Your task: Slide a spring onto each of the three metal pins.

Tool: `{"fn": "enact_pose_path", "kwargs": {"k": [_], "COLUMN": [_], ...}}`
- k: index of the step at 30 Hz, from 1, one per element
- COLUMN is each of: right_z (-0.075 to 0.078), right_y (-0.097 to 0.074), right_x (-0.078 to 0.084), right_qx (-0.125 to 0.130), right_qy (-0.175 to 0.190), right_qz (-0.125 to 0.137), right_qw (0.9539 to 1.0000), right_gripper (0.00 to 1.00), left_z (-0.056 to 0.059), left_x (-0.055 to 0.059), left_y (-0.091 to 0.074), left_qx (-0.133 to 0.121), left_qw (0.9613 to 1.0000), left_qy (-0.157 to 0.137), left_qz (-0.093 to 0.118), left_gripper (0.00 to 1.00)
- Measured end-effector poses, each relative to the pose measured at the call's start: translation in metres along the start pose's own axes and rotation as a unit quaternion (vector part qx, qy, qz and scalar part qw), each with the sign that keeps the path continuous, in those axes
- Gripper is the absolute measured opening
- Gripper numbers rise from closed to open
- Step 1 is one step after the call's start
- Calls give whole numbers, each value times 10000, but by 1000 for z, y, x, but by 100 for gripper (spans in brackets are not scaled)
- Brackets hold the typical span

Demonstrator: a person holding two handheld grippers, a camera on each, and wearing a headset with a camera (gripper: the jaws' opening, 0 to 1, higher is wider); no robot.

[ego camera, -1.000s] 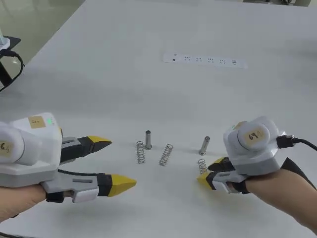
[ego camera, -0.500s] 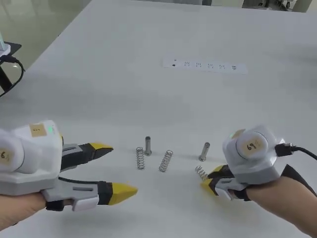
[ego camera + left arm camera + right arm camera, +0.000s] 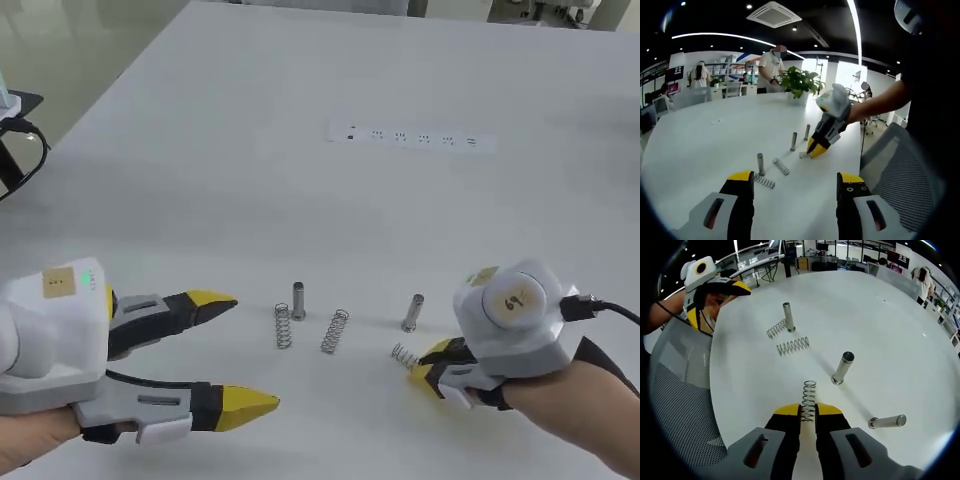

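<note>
Two upright metal pins (image 3: 298, 300) (image 3: 412, 312) stand on the white table (image 3: 300, 200). Two loose springs (image 3: 283, 325) (image 3: 335, 330) lie between them. My right gripper (image 3: 420, 360) is shut on a third spring (image 3: 403, 354), which sticks out from its yellow tips. In the right gripper view that spring (image 3: 809, 399) points toward the nearest pin (image 3: 842, 368); a third pin (image 3: 887, 421) is off to the right. My left gripper (image 3: 245, 352) hovers open left of the springs, holding nothing. In the left gripper view the pins (image 3: 760, 164) (image 3: 794, 141) stand ahead of it.
A white power strip (image 3: 410, 138) lies farther back on the table. A mesh chair (image 3: 675, 380) stands at the table's near edge. People and a potted plant (image 3: 799, 82) are at the far side of the room.
My right gripper has taken hold of the rightmost spring, which has turned from upright in the picture to slanting out of the tips. The left gripper stays open. The head camera has shifted slightly.
</note>
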State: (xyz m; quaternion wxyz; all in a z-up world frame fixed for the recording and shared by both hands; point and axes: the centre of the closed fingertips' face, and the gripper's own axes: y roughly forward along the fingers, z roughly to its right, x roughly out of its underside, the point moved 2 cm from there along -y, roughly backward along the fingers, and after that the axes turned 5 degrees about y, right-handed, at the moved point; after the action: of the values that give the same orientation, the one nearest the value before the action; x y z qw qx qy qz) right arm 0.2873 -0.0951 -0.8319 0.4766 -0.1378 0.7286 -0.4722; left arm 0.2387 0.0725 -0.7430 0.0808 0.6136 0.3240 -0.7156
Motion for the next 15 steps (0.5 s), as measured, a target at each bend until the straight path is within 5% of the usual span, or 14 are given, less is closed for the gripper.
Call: {"fn": "enact_pose_path", "kwargs": {"k": [8, 15], "right_z": [3, 6], "right_y": [-6, -9], "right_x": [3, 6], "right_qx": [-18, -33], "right_qy": [22, 50], "right_qz": [67, 77], "right_qw": [10000, 10000], "right_gripper": [8, 8], "left_z": [0, 2], "left_x": [-6, 2], "left_y": [4, 7], "left_qx": [44, 171], "left_qw": [9999, 9998], "left_qy": [12, 76], "left_qz": [102, 3], "left_gripper": [60, 57]}}
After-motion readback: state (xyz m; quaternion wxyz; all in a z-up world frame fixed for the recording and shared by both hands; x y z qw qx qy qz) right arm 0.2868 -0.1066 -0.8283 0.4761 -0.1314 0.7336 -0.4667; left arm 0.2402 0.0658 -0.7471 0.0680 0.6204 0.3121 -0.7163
